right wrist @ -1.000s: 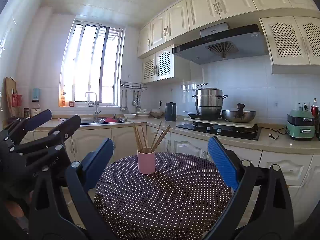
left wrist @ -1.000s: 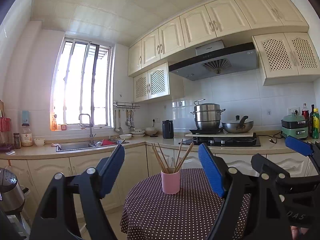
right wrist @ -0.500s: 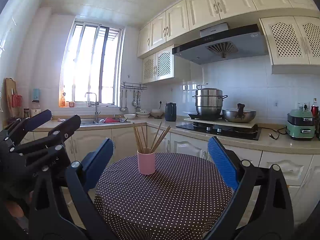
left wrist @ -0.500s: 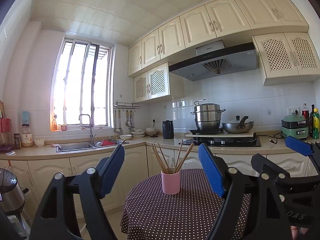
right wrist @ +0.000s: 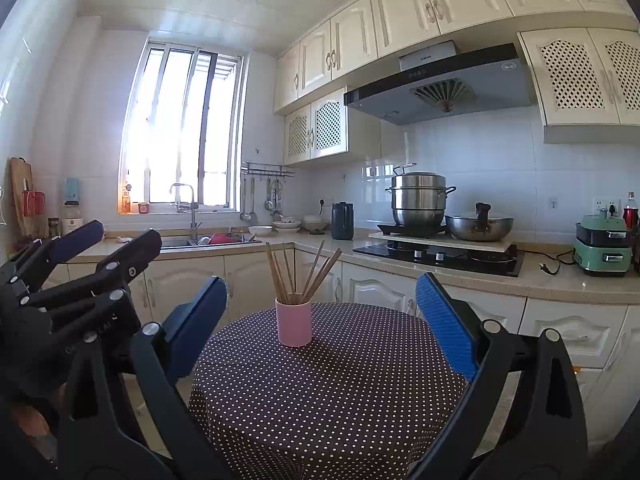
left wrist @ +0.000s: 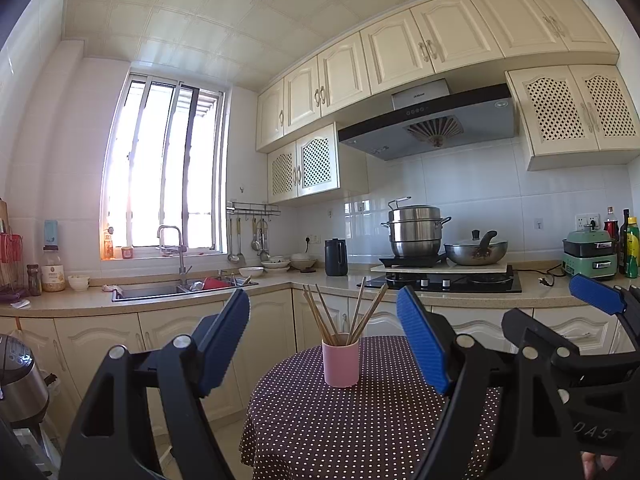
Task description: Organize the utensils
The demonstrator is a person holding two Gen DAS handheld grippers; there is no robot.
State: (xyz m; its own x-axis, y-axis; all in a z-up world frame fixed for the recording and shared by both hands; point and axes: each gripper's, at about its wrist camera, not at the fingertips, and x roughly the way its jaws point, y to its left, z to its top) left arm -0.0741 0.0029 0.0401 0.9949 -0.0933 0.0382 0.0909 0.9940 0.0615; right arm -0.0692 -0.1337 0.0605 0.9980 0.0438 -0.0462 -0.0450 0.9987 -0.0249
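A pink cup [left wrist: 341,364] [right wrist: 293,322] stands upright on a round table with a dark polka-dot cloth [left wrist: 360,424] [right wrist: 328,392]. Several wooden chopsticks [left wrist: 344,314] [right wrist: 298,270] lean inside it, fanned out. My left gripper [left wrist: 324,340] is open with nothing between its blue pads, held level short of the cup. My right gripper [right wrist: 322,312] is also open and empty, at the near side of the table. Each gripper shows at the edge of the other's view: the right gripper [left wrist: 560,332] on the right, the left gripper [right wrist: 108,244] on the left.
Behind the table runs an L-shaped counter with a sink [left wrist: 180,288], a black kettle [left wrist: 336,257], a stove with a steel pot [left wrist: 416,230] and a wok [left wrist: 476,252], and a green appliance [left wrist: 590,254]. An appliance [left wrist: 20,376] stands at the lower left.
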